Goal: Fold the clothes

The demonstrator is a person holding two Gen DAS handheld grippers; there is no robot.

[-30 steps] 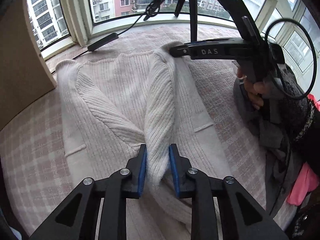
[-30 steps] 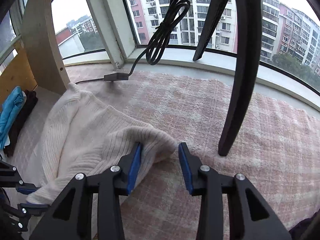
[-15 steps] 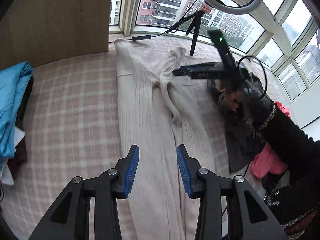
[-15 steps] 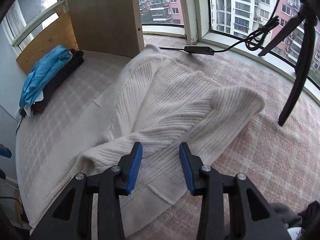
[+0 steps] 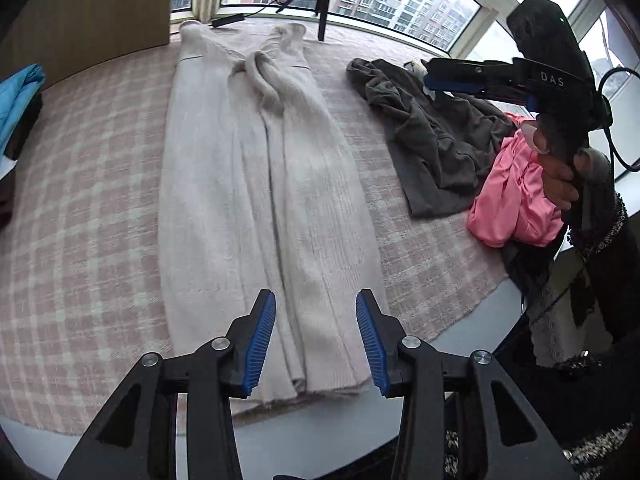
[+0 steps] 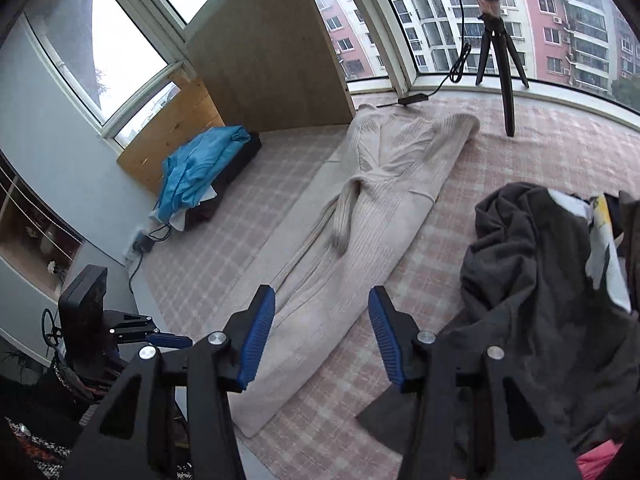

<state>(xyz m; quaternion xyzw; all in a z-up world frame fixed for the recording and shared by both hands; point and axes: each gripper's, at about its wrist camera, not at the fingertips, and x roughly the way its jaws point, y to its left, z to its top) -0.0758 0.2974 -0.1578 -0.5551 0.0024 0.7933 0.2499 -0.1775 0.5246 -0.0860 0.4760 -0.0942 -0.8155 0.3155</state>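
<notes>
A long cream knit cardigan (image 5: 256, 184) lies flat and lengthwise on the pink plaid blanket (image 5: 80, 240), with its sleeves folded in across the far end. My left gripper (image 5: 316, 320) hovers open above the near hem, nothing between its blue pads. In the right wrist view the cardigan (image 6: 372, 208) stretches away below my right gripper (image 6: 322, 320). Its jaws are opening and hold nothing. A hand carries the right gripper (image 5: 452, 78) over the clothes pile at the right. The left gripper (image 6: 160, 340) shows at the lower left of the right wrist view.
A grey garment (image 5: 432, 136) and a pink one (image 5: 516, 200) lie heaped right of the cardigan. Blue cloth (image 6: 200, 168) rests on dark items by the wooden panel (image 6: 272, 60). A tripod (image 6: 500, 52) and a cabled adapter (image 6: 412, 100) stand by the windows. The blanket's near edge (image 5: 280, 420) is close.
Both grippers let go of the cardigan's sleeve and shoulder and pulled back toward the near hem. Their jaws stand wider. The right gripper also rose.
</notes>
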